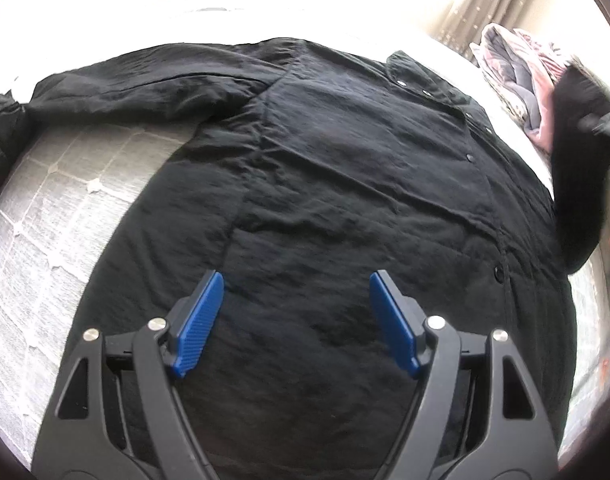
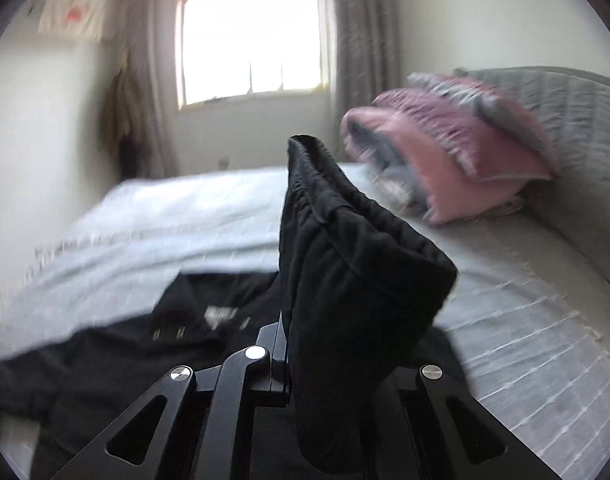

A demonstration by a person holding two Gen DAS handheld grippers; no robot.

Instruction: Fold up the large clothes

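Left wrist view: the bed [image 1: 45, 216] carries a black shirt [image 1: 325, 184] spread flat beneath and ahead of the left gripper [image 1: 297, 320], whose jaws stand wide apart, holding nothing. The shirt's near hem is cut off. The right gripper [image 2: 325, 376] pinches a black sleeve [image 2: 345, 280] — fabric hides its fingertips.
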